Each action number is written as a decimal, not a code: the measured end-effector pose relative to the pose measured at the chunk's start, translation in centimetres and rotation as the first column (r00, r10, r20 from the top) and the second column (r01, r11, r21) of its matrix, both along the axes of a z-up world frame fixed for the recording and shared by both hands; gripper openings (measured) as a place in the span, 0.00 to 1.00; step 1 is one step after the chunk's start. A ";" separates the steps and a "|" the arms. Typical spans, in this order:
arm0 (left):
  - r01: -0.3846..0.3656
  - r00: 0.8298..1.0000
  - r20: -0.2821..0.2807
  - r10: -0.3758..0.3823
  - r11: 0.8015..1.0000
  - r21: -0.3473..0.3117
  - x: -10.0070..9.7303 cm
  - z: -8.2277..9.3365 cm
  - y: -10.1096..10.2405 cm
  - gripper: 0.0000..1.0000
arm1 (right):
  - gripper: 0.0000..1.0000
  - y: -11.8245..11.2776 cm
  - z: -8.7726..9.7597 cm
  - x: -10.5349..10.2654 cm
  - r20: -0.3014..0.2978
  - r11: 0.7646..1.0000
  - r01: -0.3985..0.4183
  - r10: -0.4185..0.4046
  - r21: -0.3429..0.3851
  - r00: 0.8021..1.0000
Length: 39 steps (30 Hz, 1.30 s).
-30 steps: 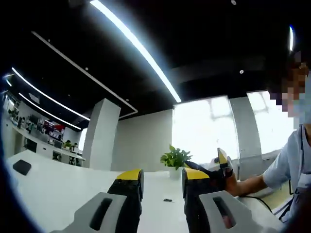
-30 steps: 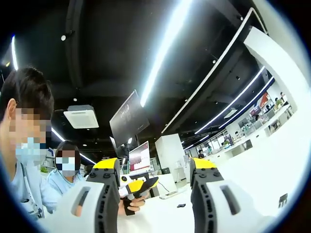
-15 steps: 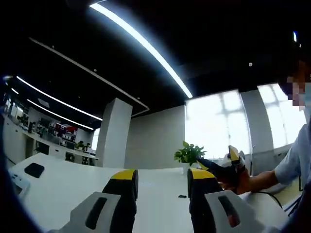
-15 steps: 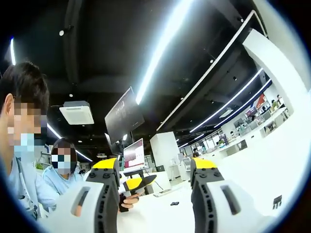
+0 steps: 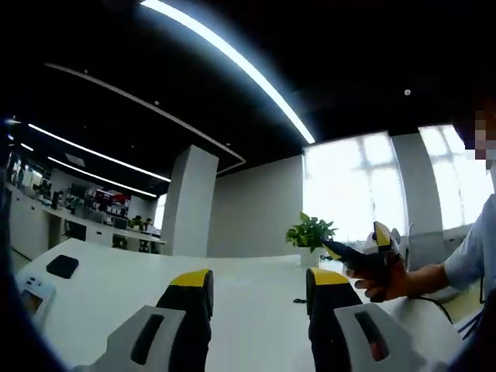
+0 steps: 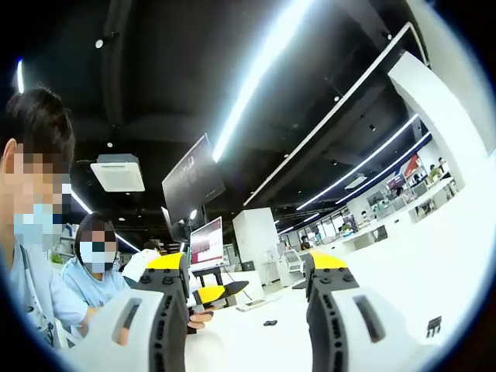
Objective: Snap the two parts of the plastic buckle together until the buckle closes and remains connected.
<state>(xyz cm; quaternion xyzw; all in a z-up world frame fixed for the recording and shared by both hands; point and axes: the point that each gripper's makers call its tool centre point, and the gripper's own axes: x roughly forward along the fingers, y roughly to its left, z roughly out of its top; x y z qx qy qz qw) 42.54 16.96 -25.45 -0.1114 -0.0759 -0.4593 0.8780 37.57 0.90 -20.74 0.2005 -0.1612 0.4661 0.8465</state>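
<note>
A small dark piece (image 5: 299, 300), probably a buckle part, lies on the white table (image 5: 248, 318) just past my left gripper (image 5: 260, 288), whose yellow-tipped jaws stand open with nothing between them. A hand holds the right gripper (image 5: 363, 249) at the right of that view, above the table. In the right gripper view the same small dark piece (image 6: 270, 322) lies between the jaws of my right gripper (image 6: 246, 271), farther off; it is open and empty. The left gripper (image 6: 218, 293) shows low at left in a hand. Another dark piece (image 6: 434, 325) lies at the right.
A potted plant (image 5: 310, 231) stands at the table's far edge. A black flat item (image 5: 62, 266) and a white device (image 5: 29, 299) lie at the left. People sit at the left of the right gripper view beside a monitor (image 6: 205, 242). A pillar (image 5: 190, 201) rises behind the table.
Both cameras have drifted, so the scene has shifted slightly in each view. Both grippers stay open and empty, and the small dark piece lies in the same spot on the table.
</note>
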 end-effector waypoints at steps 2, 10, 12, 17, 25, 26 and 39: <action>0.002 1.000 -0.011 -0.001 1.000 0.018 -0.1 -0.2 -0.1 0.51 | 0.65 0.0 -0.1 0.1 -0.004 1.000 0.003 -0.003 -0.003 1.000; 0.050 0.999 -0.005 -0.050 0.999 -0.008 -1.0 0.7 -0.2 0.54 | 0.66 -0.2 -0.1 0.1 -0.011 1.000 0.007 -0.007 0.004 1.000; 0.057 0.998 -0.013 -0.057 0.998 -0.033 -1.2 1.1 -0.1 0.55 | 0.66 -0.2 -0.1 0.2 -0.008 1.000 0.011 -0.011 0.004 1.000; 0.059 0.998 0.002 -0.059 0.996 -0.074 -1.7 2.4 0.5 0.55 | 0.67 -0.5 0.0 0.2 -0.006 1.000 0.015 -0.015 0.016 1.000; 0.066 0.998 -0.002 -0.067 0.993 -0.096 -1.9 2.6 0.6 0.53 | 0.72 -2.3 1.3 0.6 0.027 0.991 0.101 -0.104 0.092 0.994; 0.064 0.998 -0.005 -0.065 0.993 -0.097 -1.8 2.5 0.7 0.53 | 0.74 -2.2 1.2 0.6 0.024 0.991 0.102 -0.104 0.086 0.994; 0.073 0.997 0.007 -0.073 0.996 -0.057 -1.7 2.0 -0.1 0.69 | 0.86 -1.0 0.7 0.3 0.058 0.996 0.087 -0.088 0.016 0.994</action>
